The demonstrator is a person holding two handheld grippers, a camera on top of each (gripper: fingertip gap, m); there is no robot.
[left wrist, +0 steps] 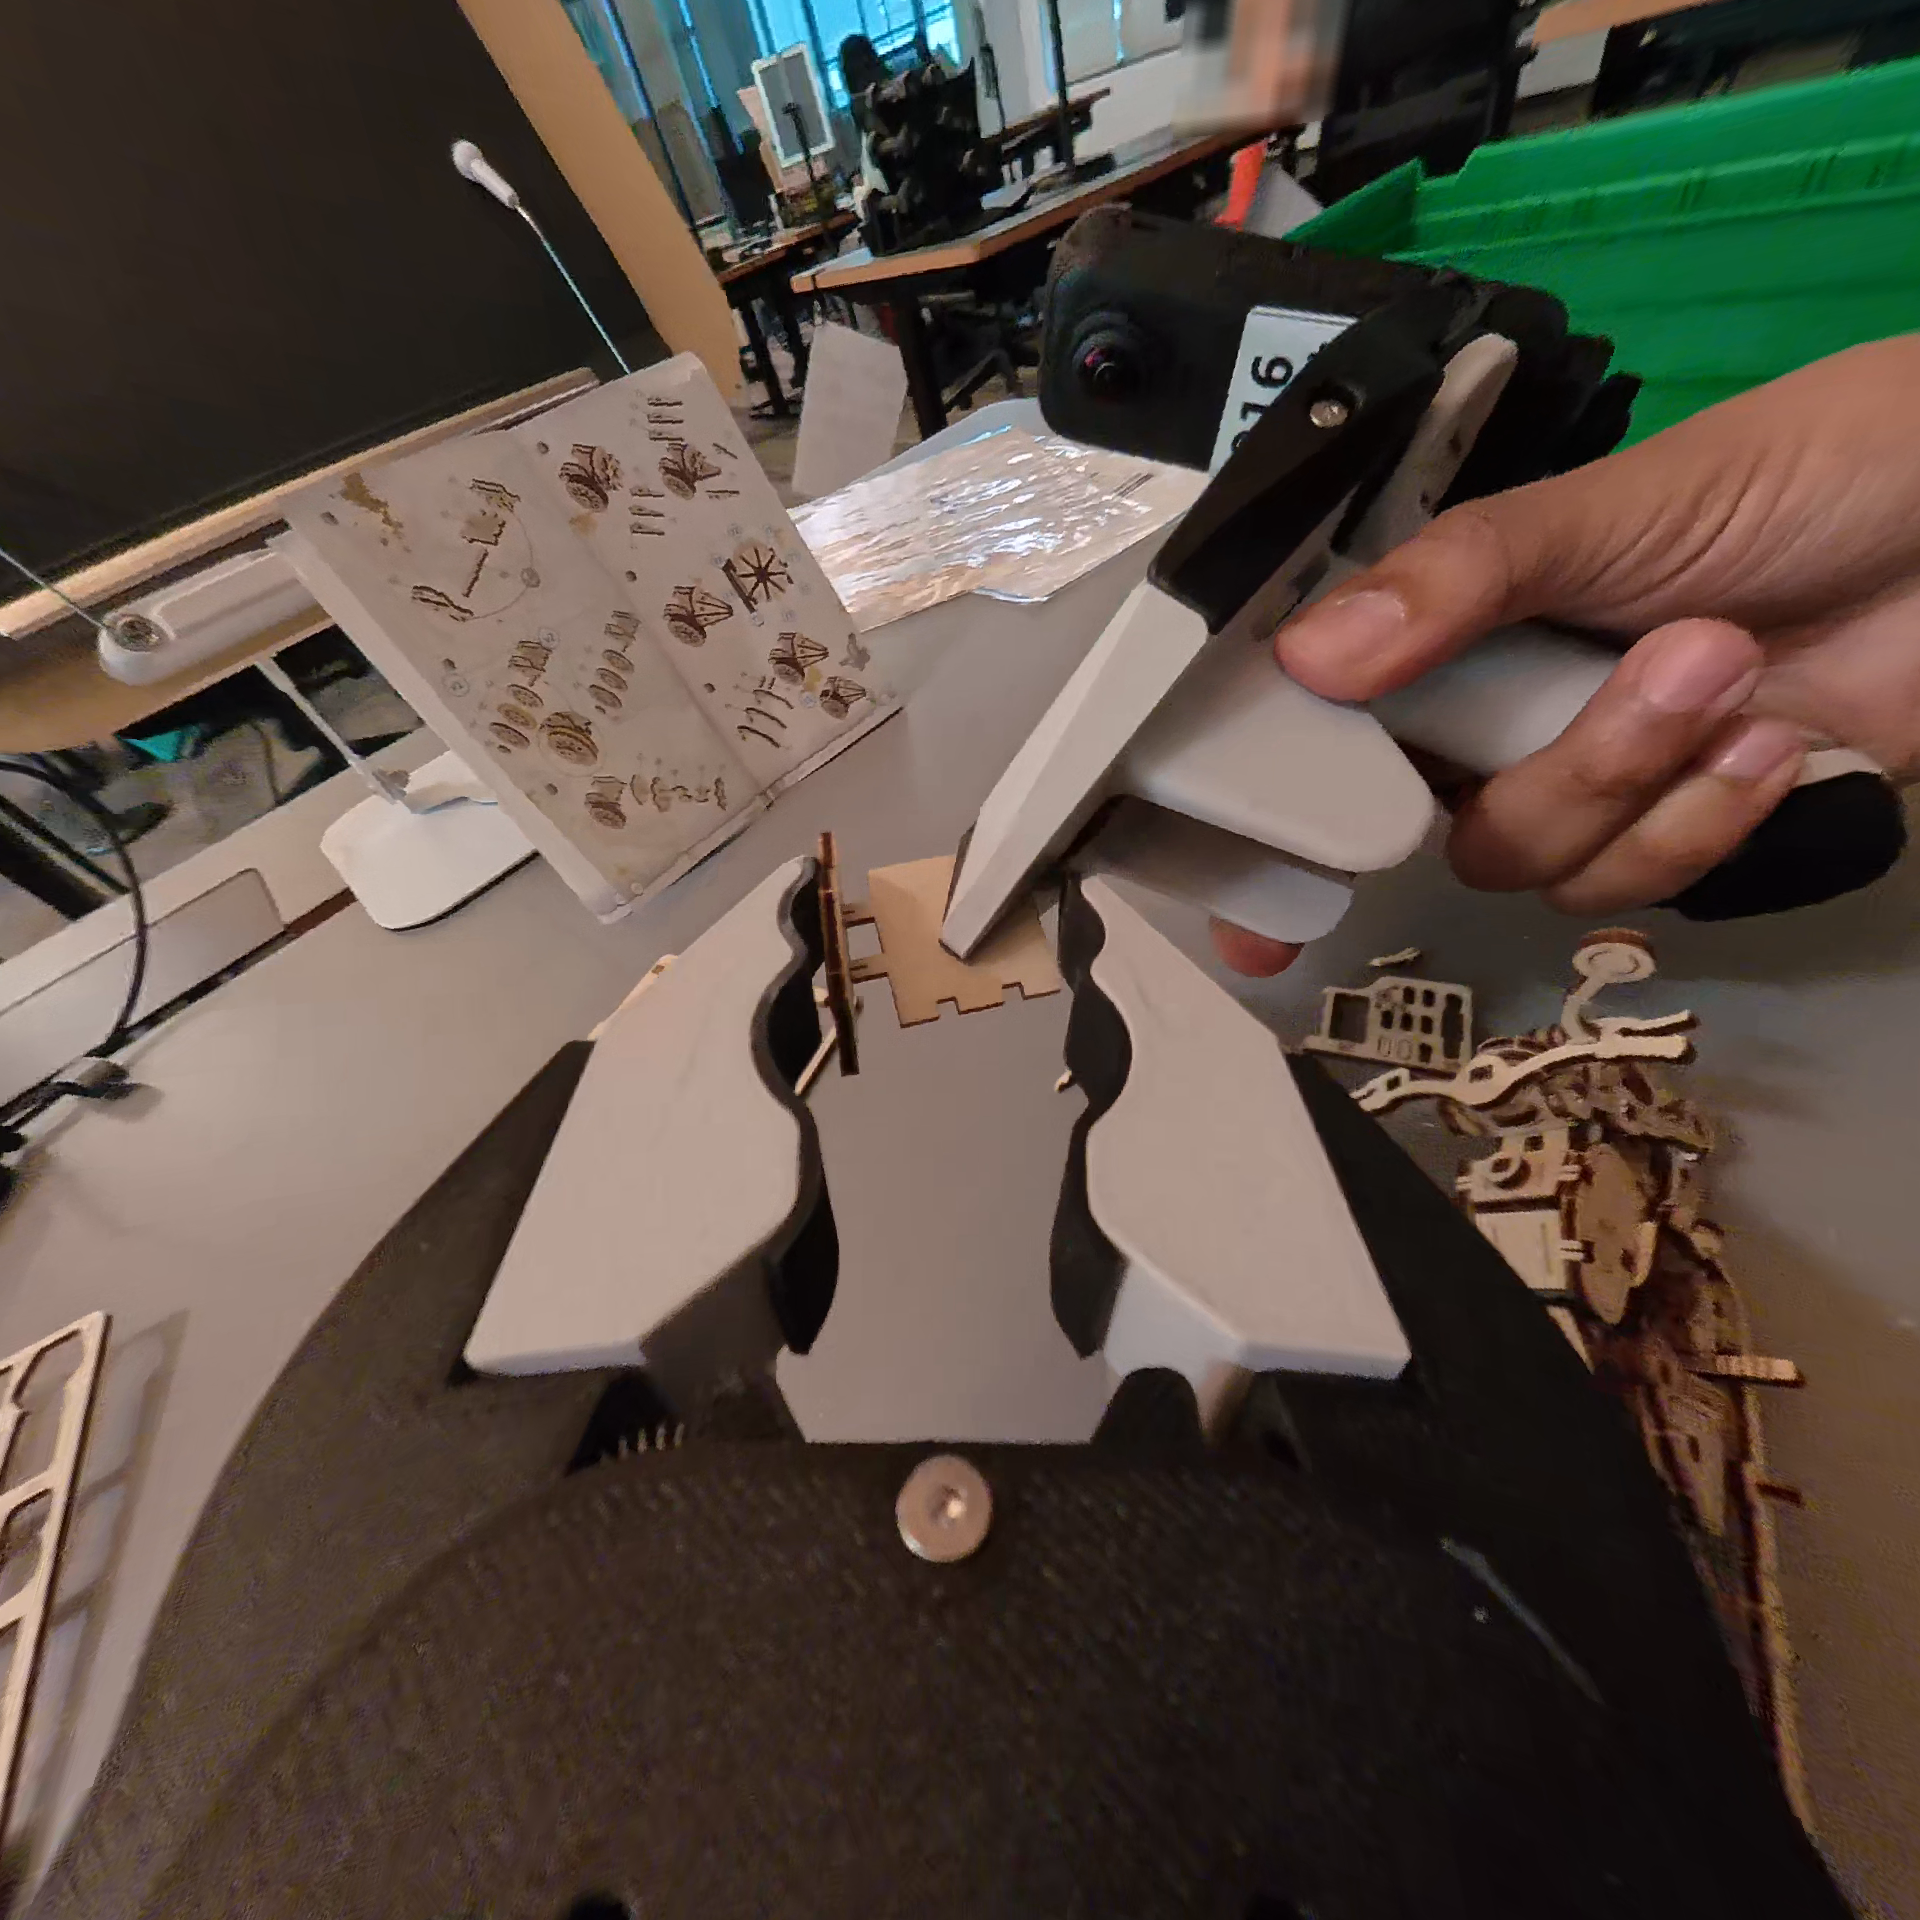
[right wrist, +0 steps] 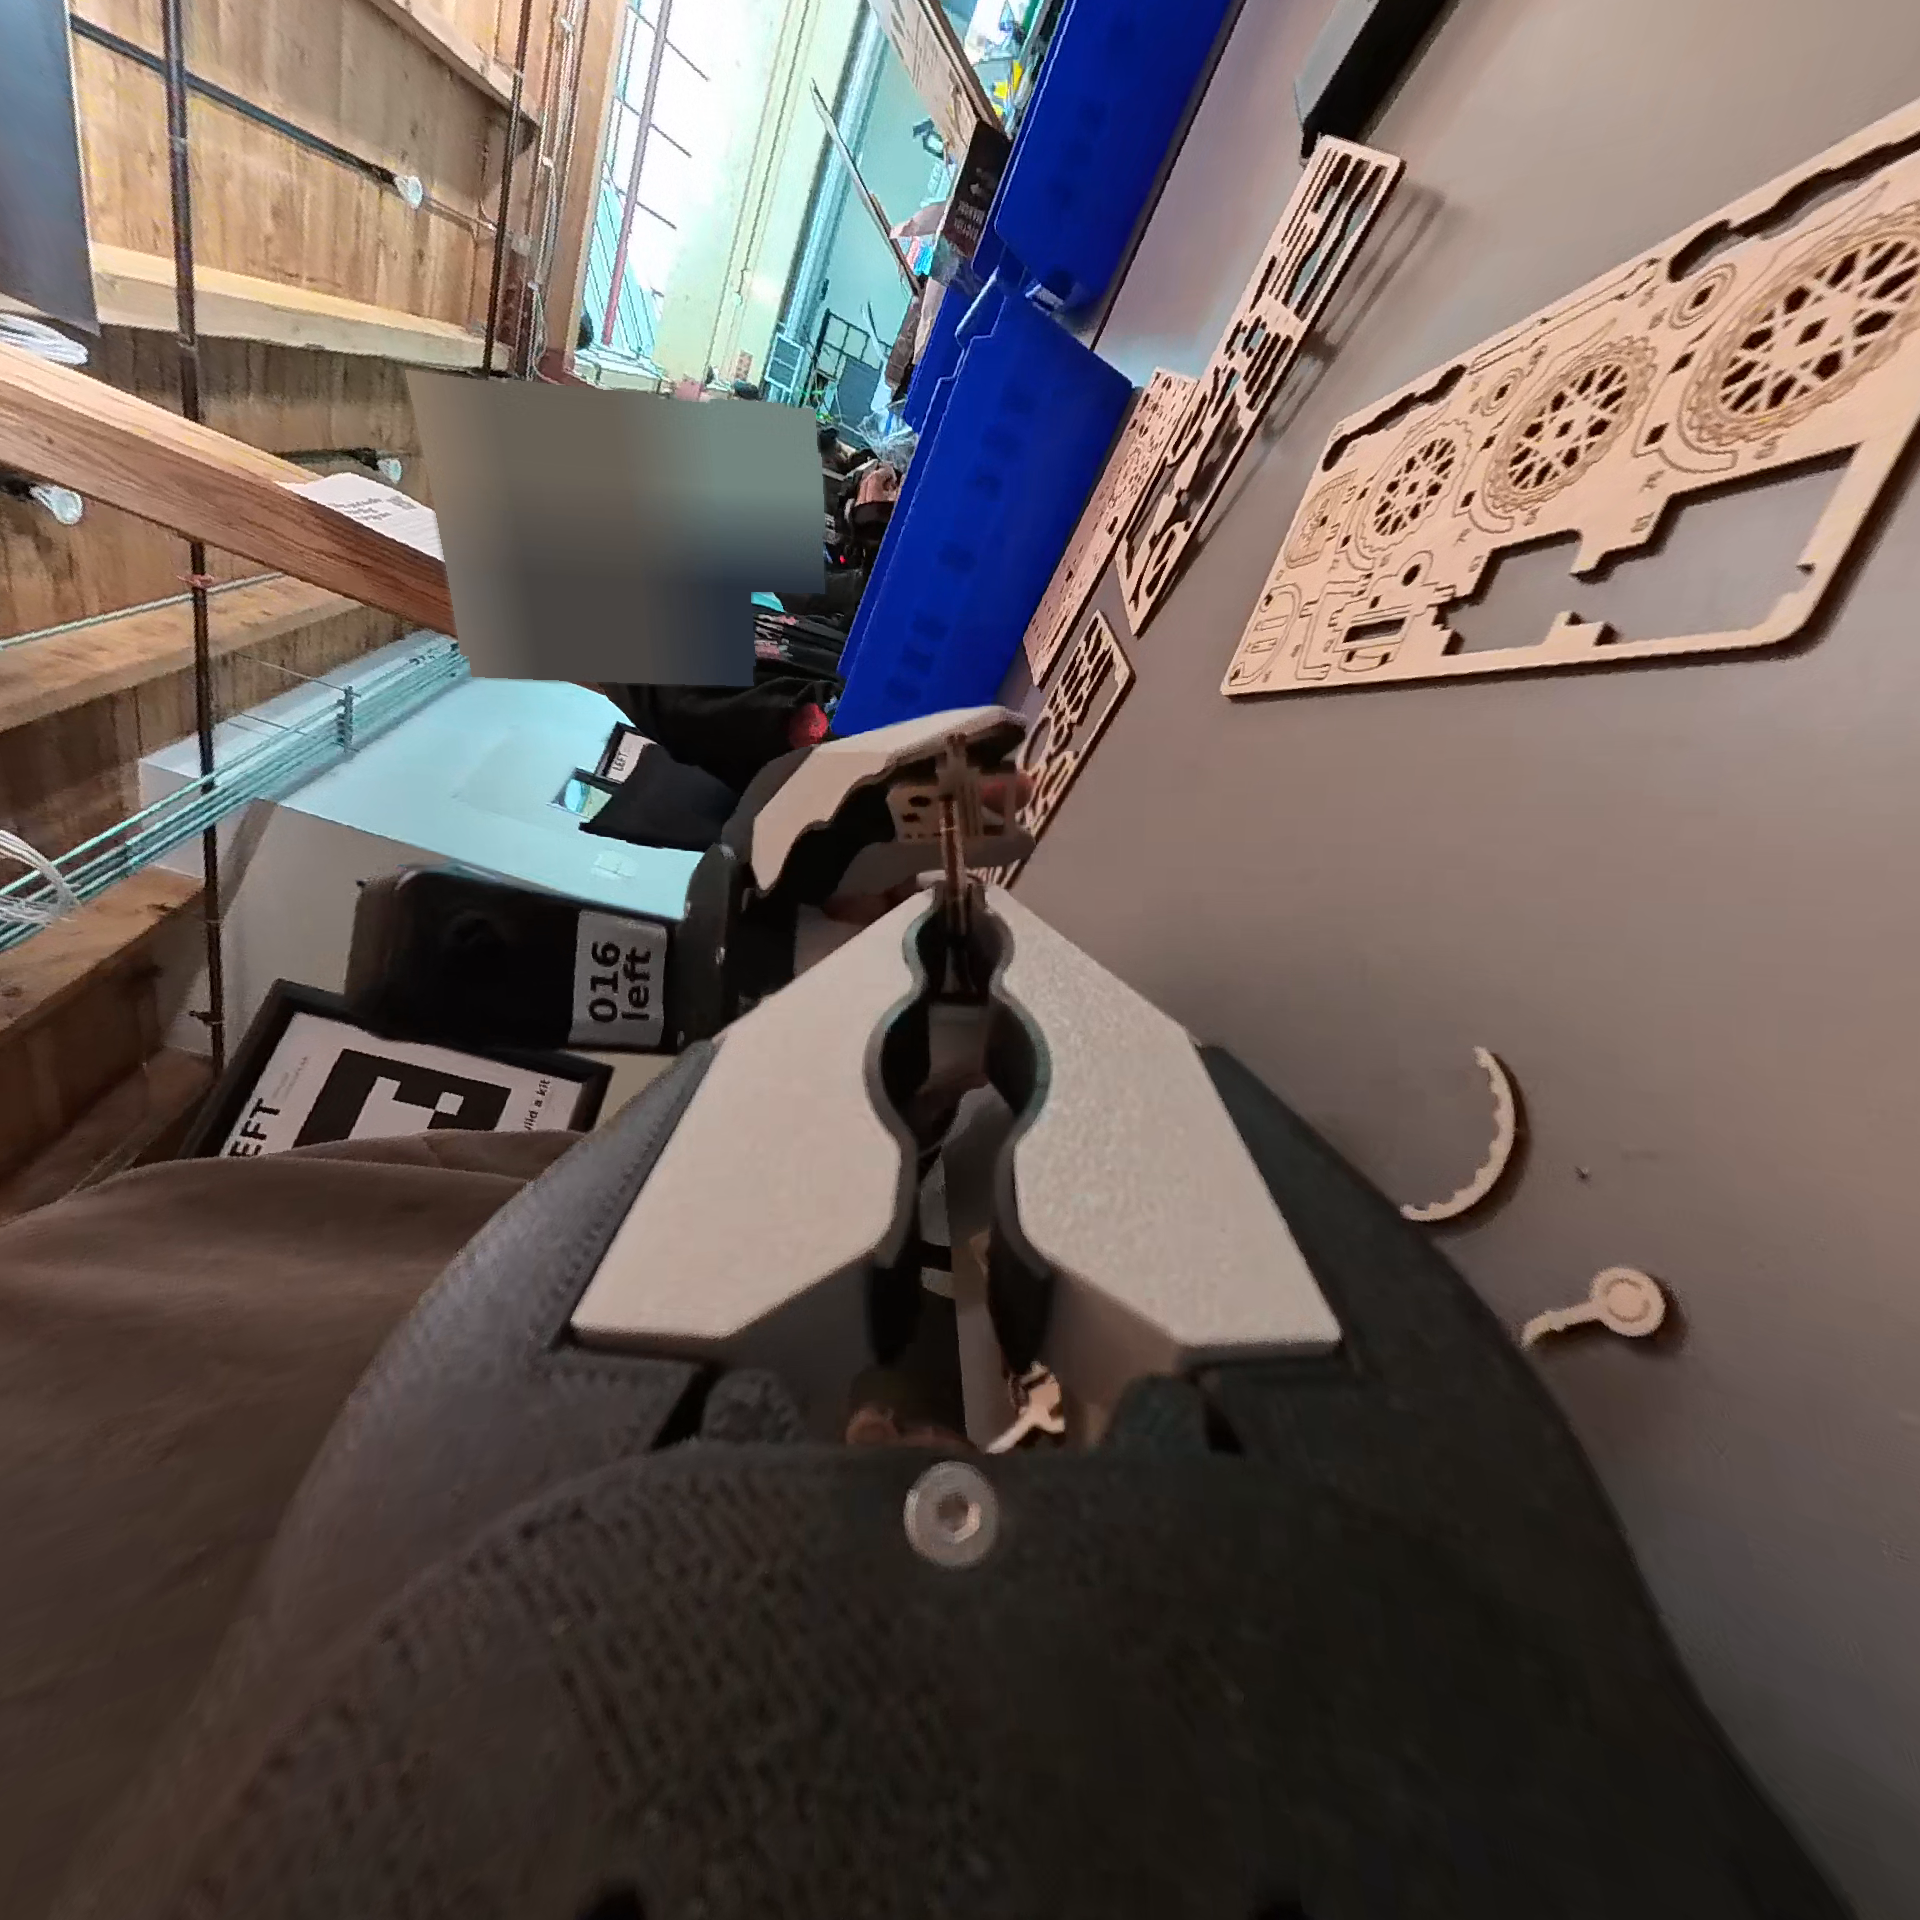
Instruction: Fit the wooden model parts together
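Note:
My left gripper holds a small wooden assembly across its width. The assembly is a thin upright dark-edged piece against the left finger, joined by tabs to a flat pale notched panel that reaches the right finger. My right gripper, held by a hand, comes in from the upper right with its tips pinched on that panel's top. In the right wrist view my right gripper is shut on the panel, seen edge-on. The left gripper is just beyond it with the wooden part.
An instruction sheet stands on a holder behind. A pile of wooden parts lies at the right and a cut-out frame at the left. Laser-cut sheets, blue bins and loose pieces are on the grey table.

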